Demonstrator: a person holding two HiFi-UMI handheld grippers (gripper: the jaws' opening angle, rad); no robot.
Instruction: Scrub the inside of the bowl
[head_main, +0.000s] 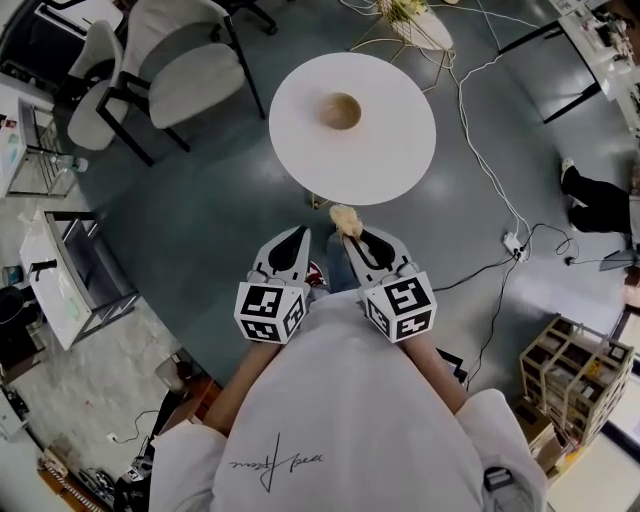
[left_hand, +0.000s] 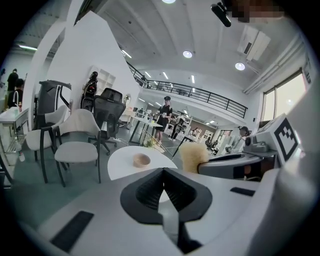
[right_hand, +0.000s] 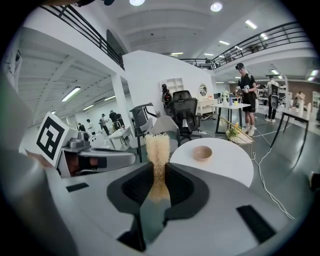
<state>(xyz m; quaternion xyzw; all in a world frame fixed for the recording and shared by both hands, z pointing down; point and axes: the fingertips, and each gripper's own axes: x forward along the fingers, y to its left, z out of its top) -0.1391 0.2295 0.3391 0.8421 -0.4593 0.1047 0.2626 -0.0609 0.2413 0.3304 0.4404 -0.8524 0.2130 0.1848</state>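
Observation:
A small wooden bowl (head_main: 340, 111) sits near the middle of a round white table (head_main: 390, 150); it also shows as the bowl (left_hand: 141, 160) and the bowl (right_hand: 203, 153) in the gripper views. My right gripper (head_main: 350, 236) is shut on a pale fibrous scrubber (head_main: 345, 219), whose bristly end (right_hand: 157, 146) sticks up past the jaws. My left gripper (head_main: 299, 238) is shut with nothing between its jaws. Both grippers hover side by side just short of the table's near edge, apart from the bowl.
Two white chairs (head_main: 175, 70) stand left of the table. White and black cables (head_main: 500, 190) trail over the grey floor at the right, with a power strip (head_main: 513, 243). A wire stand (head_main: 405, 25) stands behind the table. A wooden shelf unit (head_main: 575, 375) is at lower right.

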